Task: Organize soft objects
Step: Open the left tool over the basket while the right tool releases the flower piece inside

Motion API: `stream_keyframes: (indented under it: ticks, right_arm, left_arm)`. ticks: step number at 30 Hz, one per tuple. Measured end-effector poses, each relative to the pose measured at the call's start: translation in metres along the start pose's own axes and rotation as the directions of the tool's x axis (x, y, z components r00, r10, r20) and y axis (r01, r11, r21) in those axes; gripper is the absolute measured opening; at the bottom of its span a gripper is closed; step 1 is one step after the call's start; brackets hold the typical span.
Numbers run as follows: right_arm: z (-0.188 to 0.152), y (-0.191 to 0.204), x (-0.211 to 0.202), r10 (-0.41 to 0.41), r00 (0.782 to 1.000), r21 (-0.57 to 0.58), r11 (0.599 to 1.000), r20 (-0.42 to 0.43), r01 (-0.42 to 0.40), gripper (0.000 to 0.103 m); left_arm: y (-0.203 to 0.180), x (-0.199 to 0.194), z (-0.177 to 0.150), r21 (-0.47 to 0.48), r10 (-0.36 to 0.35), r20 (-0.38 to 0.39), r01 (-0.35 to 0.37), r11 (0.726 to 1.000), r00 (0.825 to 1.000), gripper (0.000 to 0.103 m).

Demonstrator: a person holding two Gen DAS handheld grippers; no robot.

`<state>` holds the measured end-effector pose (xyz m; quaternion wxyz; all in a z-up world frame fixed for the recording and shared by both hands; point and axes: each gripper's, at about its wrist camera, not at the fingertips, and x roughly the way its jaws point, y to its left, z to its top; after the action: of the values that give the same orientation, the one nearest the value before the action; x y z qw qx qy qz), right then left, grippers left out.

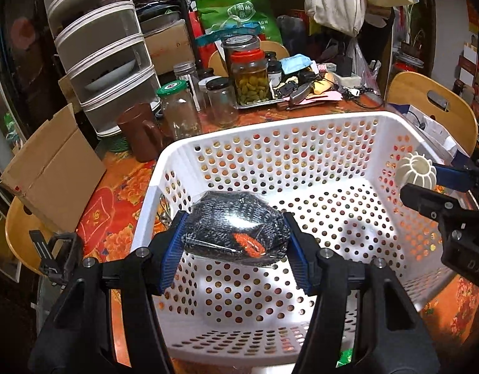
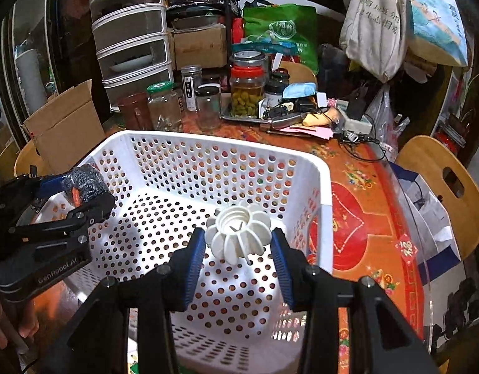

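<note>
Ribbed blue pads (image 1: 172,249) of the left gripper (image 1: 234,246) clamp a plastic-wrapped knit bundle (image 1: 234,227); the right gripper (image 2: 238,249) clamps a fluted white ball (image 2: 238,233). Both hang over a perforated white basket (image 1: 333,131).

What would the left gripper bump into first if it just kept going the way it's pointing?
Most likely the white basket: its holed floor, or low on the far wall. The left gripper, holding a dark knitted bundle, points down into it, and nothing else lies in that line. Exact depth is hard to judge.
</note>
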<state>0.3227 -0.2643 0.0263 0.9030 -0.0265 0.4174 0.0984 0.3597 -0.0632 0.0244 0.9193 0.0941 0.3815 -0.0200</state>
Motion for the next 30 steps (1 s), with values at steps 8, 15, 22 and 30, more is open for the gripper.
stream_keyframes:
  ticks: [8, 15, 22, 30]
  right_arm:
    - [0.004, -0.001, -0.010, -0.016, 0.999, 0.013, 1.000, 0.040, 0.016, 0.084]
    - [-0.025, -0.001, -0.067, 0.013, 0.990, 0.024, 1.000, 0.138, -0.016, 0.084]
    - [-0.130, 0.004, -0.111, 0.058, 0.986, 0.074, 0.995, 0.158, -0.071, 0.087]
    - [-0.223, 0.015, -0.099, 0.136, 0.986, 0.218, 0.964, 0.093, -0.153, 0.087]
  left_arm:
    - [0.007, -0.015, -0.006, -0.030, 0.036, 0.085, -0.034, 0.999, 0.996, 0.098]
    - [0.018, -0.065, -0.031, -0.010, 0.050, 0.134, -0.049, 0.999, 0.990, 0.099]
    - [0.054, -0.128, -0.112, -0.053, -0.028, 0.114, 0.034, 0.998, 0.993, 0.101]
    - [0.087, -0.144, -0.202, -0.190, -0.049, 0.032, 0.055, 0.980, 0.998, 0.103]
